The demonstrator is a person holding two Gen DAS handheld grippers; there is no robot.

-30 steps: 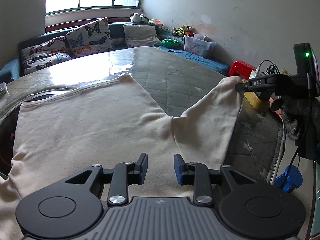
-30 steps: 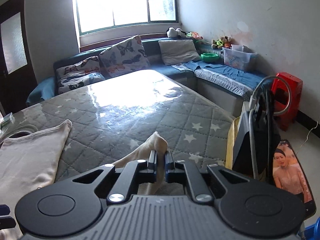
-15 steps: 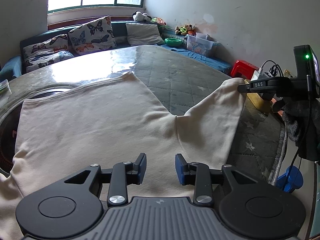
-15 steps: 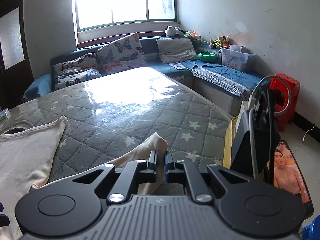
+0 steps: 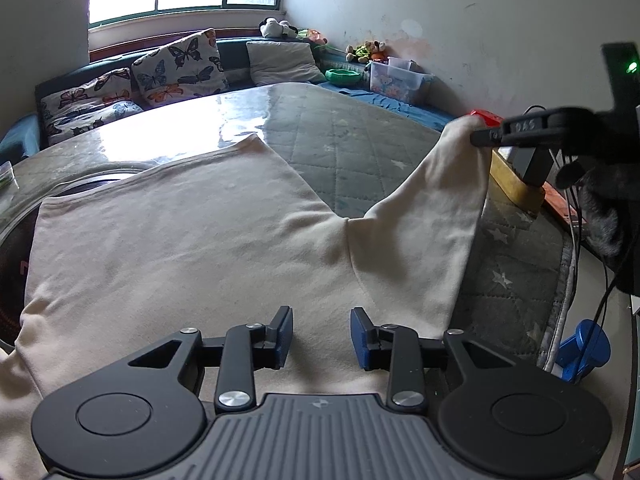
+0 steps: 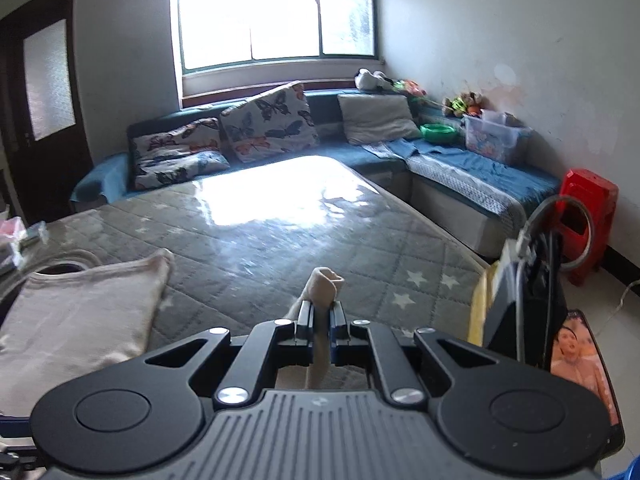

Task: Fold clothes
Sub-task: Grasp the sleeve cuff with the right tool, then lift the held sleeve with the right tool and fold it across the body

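Note:
A cream long-sleeved top (image 5: pixel 168 232) lies spread flat on the grey quilted table (image 5: pixel 352 136). My left gripper (image 5: pixel 321 336) is open and empty, hovering just above the top's near part. My right gripper (image 6: pixel 321 320) is shut on the end of the cream sleeve (image 6: pixel 323 280) and holds it lifted. In the left wrist view the right gripper (image 5: pixel 480 137) shows at the right, pulling the sleeve (image 5: pixel 432 216) up off the table. The body of the top (image 6: pixel 72 320) also lies at the left of the right wrist view.
A blue corner sofa with butterfly cushions (image 6: pixel 264 128) runs behind the table. A clear storage box (image 6: pixel 496 136) and a green bowl (image 6: pixel 438 133) sit on it. A red stool (image 6: pixel 586 216), cables and a phone (image 6: pixel 580 360) are at the table's right edge.
My right gripper has raised the sleeve end higher above the table. My left gripper has stayed open over the top, shifting only slightly.

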